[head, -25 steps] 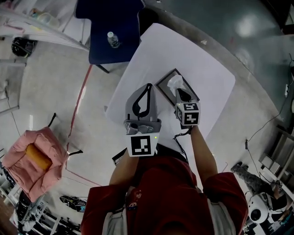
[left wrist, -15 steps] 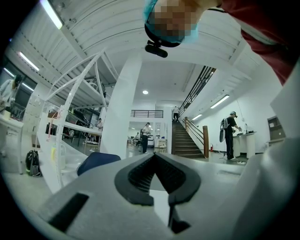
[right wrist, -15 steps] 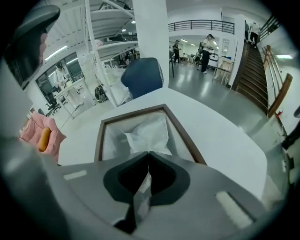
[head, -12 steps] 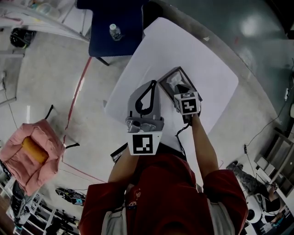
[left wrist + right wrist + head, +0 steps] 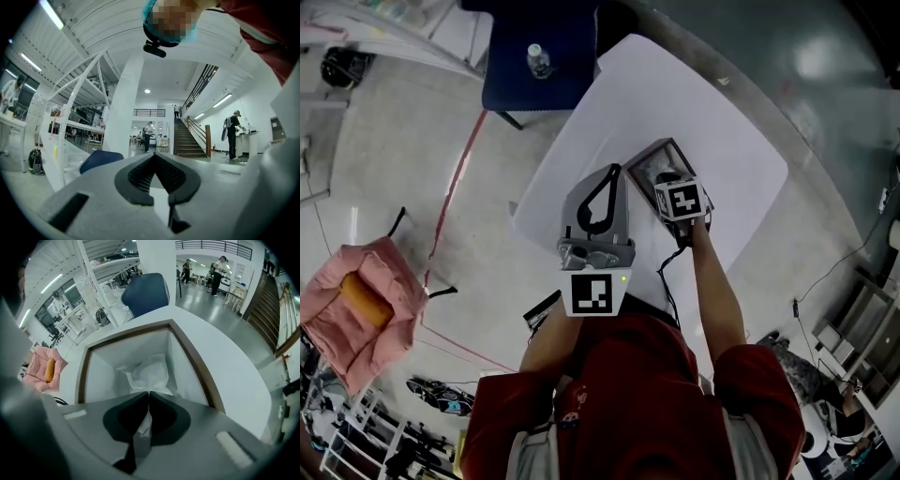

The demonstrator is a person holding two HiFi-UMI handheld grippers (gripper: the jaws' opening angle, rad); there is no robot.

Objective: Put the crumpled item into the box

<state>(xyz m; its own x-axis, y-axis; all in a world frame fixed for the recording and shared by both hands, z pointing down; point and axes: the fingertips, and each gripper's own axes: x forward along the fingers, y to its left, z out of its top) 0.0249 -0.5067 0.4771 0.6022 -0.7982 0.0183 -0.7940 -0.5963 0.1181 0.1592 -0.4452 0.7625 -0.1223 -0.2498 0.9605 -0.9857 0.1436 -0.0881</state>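
Note:
A white crumpled paper (image 5: 147, 371) hangs inside the open dark-rimmed box (image 5: 126, 333), pinched at its top by my right gripper (image 5: 149, 392). That gripper's jaws have just been opening a little, with the paper still between the tips. In the head view the right gripper (image 5: 670, 180) points steeply down into the box (image 5: 639, 167) and hides the paper. My left gripper (image 5: 607, 175) is held level beside the box, to its left. Its jaws (image 5: 154, 154) are shut with nothing in them.
The box stands on a white table (image 5: 675, 103) near its front half. A blue chair (image 5: 553, 84) with a bottle (image 5: 537, 61) on it is beyond the table's far left edge. A pink bag (image 5: 356, 300) lies on the floor at left.
The right gripper has sunk into the box and tipped steeper, taking the paper down with it; the paper no longer shows in the head view. The left gripper has kept still.

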